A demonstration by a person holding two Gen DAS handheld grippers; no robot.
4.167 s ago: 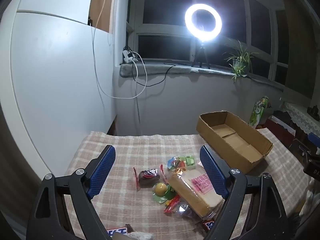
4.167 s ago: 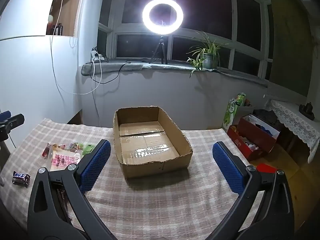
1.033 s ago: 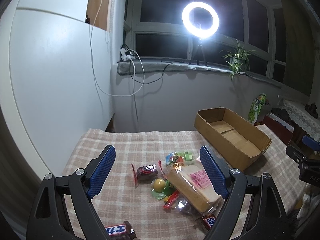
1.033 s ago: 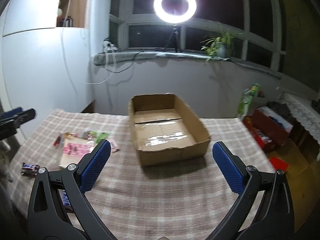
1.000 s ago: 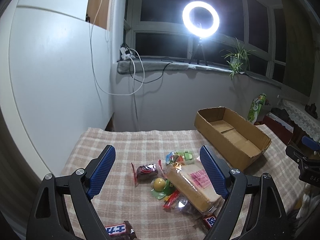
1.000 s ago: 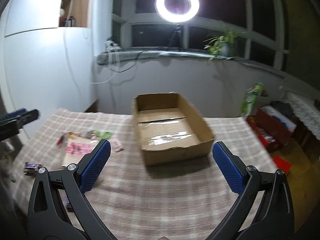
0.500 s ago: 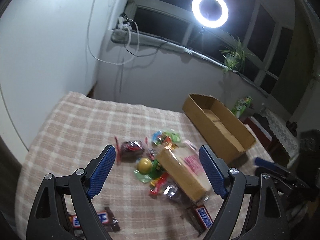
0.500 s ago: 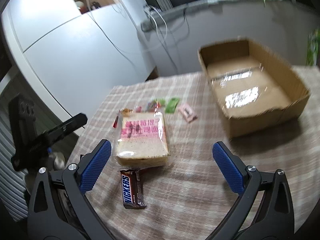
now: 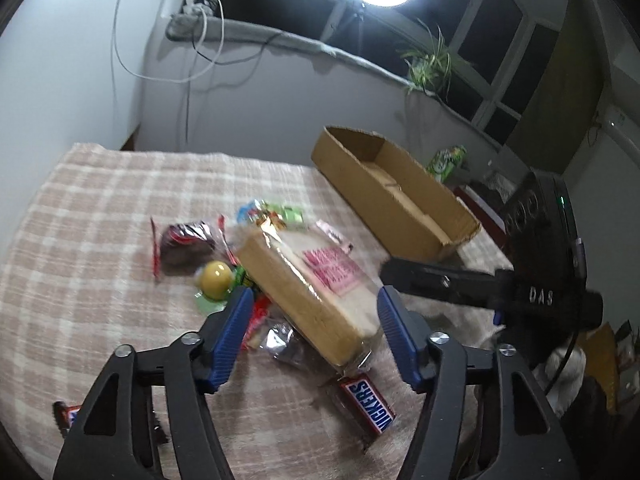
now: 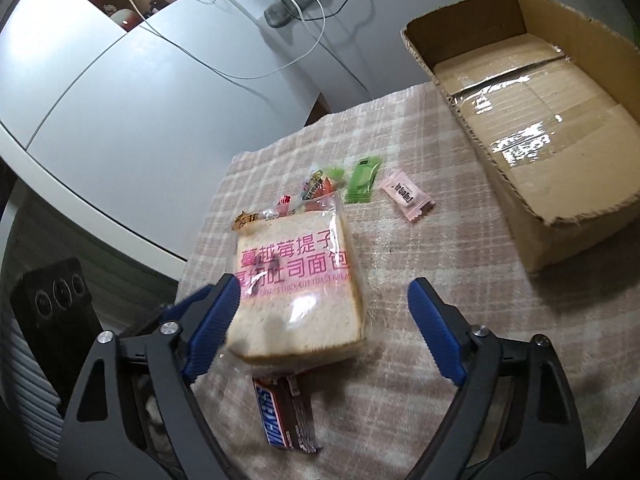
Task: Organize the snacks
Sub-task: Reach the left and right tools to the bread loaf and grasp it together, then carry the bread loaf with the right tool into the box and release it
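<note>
While both grippers close, 1 bread pack, 2 Snickers, 1 box.

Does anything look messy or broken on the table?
Nothing looks broken or spilled. The snacks just sit in a jumbled heap: the bread bag lies on top of smaller wrappers, a Snickers bar lies at its near edge, and the cardboard box they belong in holds none of them.

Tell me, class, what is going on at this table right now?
A person is sorting snacks with two handheld grippers. Both the left gripper and the right gripper are closing in around the bagged toast loaf, not yet gripping it. A Snickers bar and small candies lie loose on the checked cloth. The cardboard box is empty.
</note>
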